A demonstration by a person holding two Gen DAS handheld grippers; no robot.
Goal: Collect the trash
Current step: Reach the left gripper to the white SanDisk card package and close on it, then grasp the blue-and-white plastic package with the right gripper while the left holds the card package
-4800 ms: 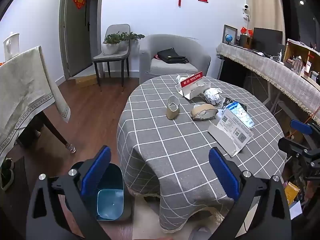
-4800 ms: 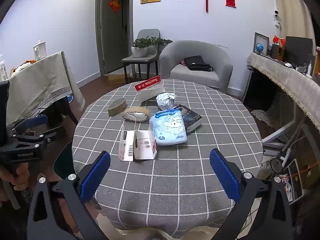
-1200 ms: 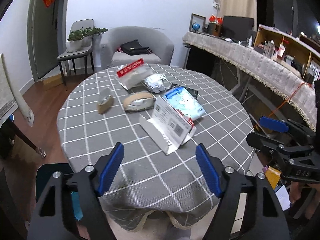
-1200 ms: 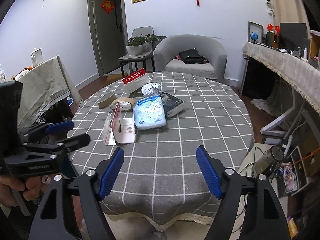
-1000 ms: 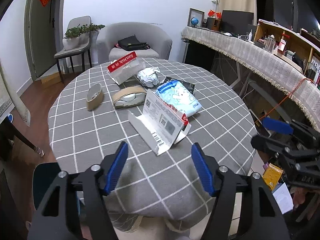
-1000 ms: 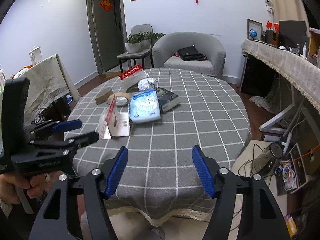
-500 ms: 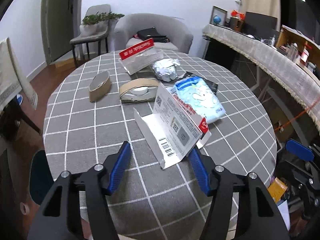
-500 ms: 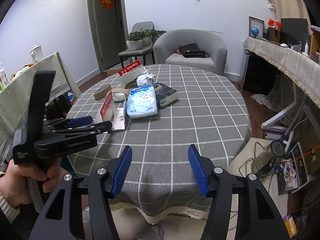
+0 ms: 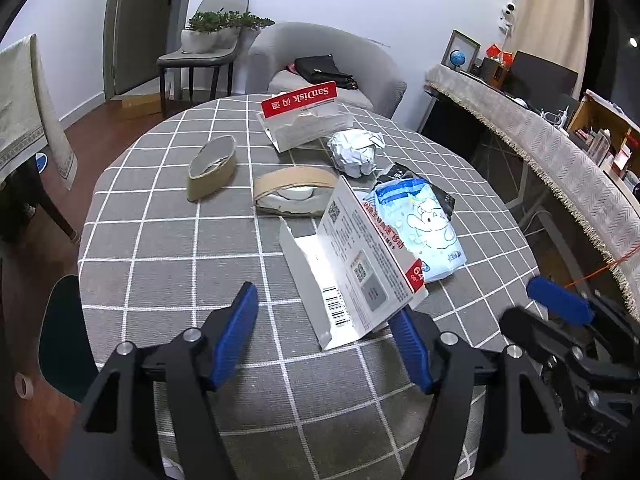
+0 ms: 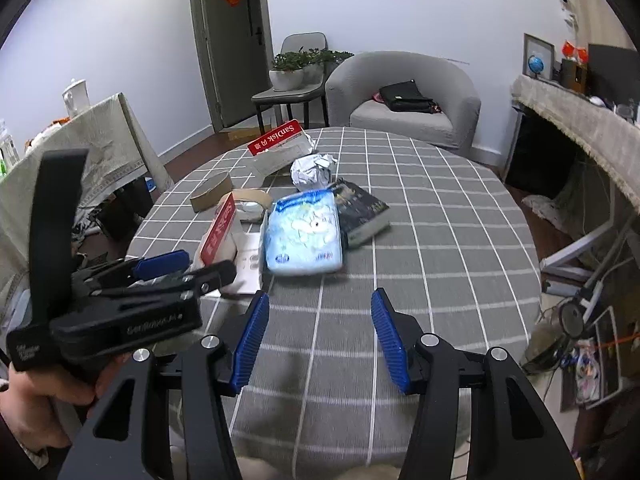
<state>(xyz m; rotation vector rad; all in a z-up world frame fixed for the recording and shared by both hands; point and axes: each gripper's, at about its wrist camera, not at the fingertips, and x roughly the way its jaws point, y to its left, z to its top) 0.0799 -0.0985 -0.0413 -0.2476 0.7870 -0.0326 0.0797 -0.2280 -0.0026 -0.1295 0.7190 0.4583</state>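
Observation:
Trash lies on a round table with a grey checked cloth (image 9: pixel 168 240). A white opened card package (image 9: pixel 352 276) with a red edge stands nearest. My left gripper (image 9: pixel 326 336) is open around its near corner, not closed on it. The package also shows in the right wrist view (image 10: pixel 224 236). Behind it lie a blue tissue pack (image 9: pixel 420 228), a crumpled foil ball (image 9: pixel 354 152), two flattened tape rolls (image 9: pixel 212 170) (image 9: pixel 294 196) and a SanDisk card package (image 9: pixel 304 120). My right gripper (image 10: pixel 316 338) is open and empty above the table's near edge.
A dark book (image 10: pixel 360 208) lies beside the tissue pack. A dark teal bin (image 9: pixel 64 336) stands on the floor left of the table. A grey armchair (image 9: pixel 324 60), a chair with plants (image 9: pixel 208 40) and a long side counter (image 9: pixel 540 136) stand around.
My left gripper has moved forward over the table to the white card package, its jaws narrowing around the package's corner. My right gripper has swung left and its jaws have narrowed a little.

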